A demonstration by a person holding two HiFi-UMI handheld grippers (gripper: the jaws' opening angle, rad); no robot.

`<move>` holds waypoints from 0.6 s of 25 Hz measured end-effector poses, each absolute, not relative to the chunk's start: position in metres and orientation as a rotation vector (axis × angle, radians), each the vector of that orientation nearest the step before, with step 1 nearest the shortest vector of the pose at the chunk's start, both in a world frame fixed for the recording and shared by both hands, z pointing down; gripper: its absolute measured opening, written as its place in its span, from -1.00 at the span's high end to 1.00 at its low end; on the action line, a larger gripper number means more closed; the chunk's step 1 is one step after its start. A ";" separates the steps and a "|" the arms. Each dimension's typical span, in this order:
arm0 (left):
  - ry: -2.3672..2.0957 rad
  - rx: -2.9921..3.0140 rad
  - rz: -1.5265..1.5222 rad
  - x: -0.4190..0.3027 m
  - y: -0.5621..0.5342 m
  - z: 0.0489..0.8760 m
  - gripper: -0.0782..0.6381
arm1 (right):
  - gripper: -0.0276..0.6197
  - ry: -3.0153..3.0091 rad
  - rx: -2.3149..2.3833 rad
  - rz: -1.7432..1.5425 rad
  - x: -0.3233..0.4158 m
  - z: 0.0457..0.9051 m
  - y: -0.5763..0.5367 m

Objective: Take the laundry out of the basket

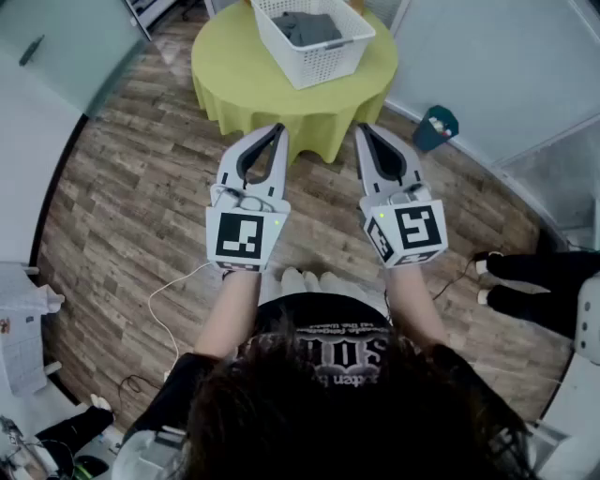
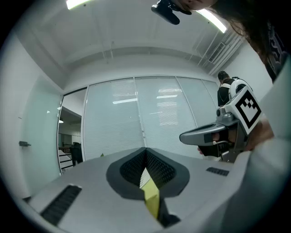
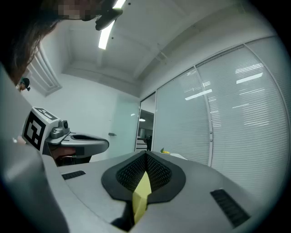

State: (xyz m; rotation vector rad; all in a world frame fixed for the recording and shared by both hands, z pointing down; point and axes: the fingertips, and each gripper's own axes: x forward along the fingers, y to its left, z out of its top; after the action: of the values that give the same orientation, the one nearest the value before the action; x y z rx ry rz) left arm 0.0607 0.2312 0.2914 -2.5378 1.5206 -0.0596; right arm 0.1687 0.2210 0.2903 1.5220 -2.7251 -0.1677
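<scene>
The laundry (image 1: 307, 26) is a crumpled heap of dark grey cloth lying inside a white basket (image 1: 323, 58) with perforated, lattice-like walls. The basket stands on a round table (image 1: 234, 84) draped in a yellow-green cover, at the far end of a wood-plank floor (image 1: 131, 206). The left gripper (image 1: 278, 131) and the right gripper (image 1: 361, 131) are held side by side and level, pointing toward the table and short of its near edge, each with its jaws pressed together at the tips and nothing between them.
</scene>
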 end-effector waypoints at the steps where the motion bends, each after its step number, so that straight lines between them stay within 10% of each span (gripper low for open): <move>1: 1.519 -2.540 -0.060 0.060 0.228 0.292 0.79 | 0.83 -2.724 1.522 -0.164 0.169 0.292 0.218; 15: 1.494 -2.567 -0.035 0.043 0.199 0.295 0.79 | 0.83 -2.739 1.548 -0.135 0.152 0.293 0.189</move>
State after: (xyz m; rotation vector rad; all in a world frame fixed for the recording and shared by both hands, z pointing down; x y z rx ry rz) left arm 0.0426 0.1988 0.2952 -2.5674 1.4936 -0.0350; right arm 0.1520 0.1893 0.2932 1.5481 -2.7394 -0.1352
